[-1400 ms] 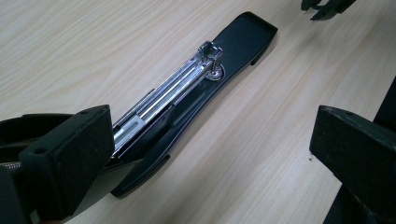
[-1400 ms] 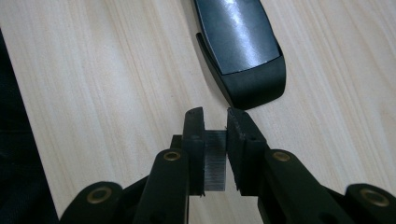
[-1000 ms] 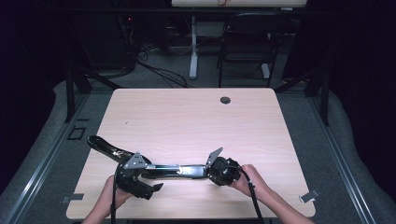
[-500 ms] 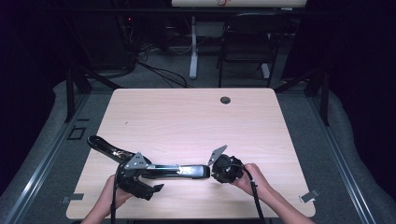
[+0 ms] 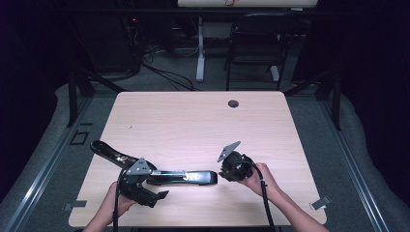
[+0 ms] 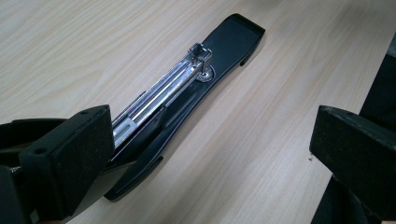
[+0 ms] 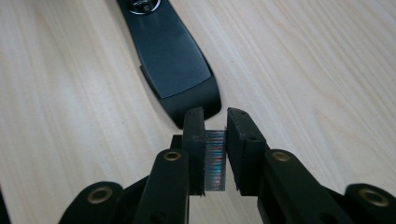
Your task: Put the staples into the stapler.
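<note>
A long black stapler (image 5: 159, 171) lies opened out in the lower left of the high view, one half running up toward the left edge of the table (image 5: 193, 121), the other reaching right toward the frame's centre. In the left gripper view its chrome staple channel (image 6: 159, 93) lies bare, running from lower left up to the black tip at upper centre.

The right gripper (image 7: 215, 122) is clamped on a strip of staples (image 7: 215, 161), pinched upright between the two pads at the bottom centre of the right gripper view, just short of the stapler's rounded black end. In the high view this gripper (image 5: 226, 170) sits right of centre, close to the stapler but apart from it.

The left gripper (image 6: 210, 135) stands wide apart: one jaw is at the lower left of its view, against or just beside the stapler's side, the other well off at the right edge, so nothing is clamped.

The step in hand appears to be loading the strip. To do it well, the right gripper should probably line the strip up with the channel's long axis, legs down, and lower it in level. The left gripper would do well to steady the body, since the stapler could slide on the smooth wood.
</note>
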`<state>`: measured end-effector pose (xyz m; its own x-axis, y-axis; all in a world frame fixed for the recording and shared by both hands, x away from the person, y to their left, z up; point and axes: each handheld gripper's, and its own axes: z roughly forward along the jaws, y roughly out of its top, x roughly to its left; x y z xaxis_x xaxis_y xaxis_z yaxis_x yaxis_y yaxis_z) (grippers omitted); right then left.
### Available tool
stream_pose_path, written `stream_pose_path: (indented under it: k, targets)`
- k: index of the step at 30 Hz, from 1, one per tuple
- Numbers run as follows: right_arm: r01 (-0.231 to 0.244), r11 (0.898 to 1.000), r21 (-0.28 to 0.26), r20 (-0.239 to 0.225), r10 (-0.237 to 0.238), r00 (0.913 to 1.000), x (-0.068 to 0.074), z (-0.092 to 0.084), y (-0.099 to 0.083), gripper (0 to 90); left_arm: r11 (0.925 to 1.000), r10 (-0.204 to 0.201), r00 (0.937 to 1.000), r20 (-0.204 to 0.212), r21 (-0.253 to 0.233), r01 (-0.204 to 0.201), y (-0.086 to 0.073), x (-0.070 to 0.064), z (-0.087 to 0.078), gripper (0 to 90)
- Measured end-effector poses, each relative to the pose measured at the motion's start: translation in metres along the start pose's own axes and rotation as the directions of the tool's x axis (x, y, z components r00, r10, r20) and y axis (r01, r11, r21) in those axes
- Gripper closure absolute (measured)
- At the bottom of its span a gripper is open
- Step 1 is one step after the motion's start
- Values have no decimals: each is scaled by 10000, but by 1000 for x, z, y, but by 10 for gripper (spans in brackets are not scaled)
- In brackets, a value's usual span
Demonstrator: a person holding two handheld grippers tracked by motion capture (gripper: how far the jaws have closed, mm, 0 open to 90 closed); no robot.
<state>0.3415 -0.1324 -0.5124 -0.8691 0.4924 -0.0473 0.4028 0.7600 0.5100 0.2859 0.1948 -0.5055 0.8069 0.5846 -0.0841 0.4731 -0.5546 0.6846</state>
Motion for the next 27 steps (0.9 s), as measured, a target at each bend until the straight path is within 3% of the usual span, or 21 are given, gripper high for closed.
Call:
stream_pose_path:
  k: [7,27]
  targets:
    - [-213,9995,-221,257,219,9994,-12,2,6,783,10000,-38,10000,59,-47,38,-1,3,0,1]
    - [110,9937,-1111,213,-87,9997,-11,-2,40,783,9999,-131,9999,-33,16,131,-2,7,0,1]
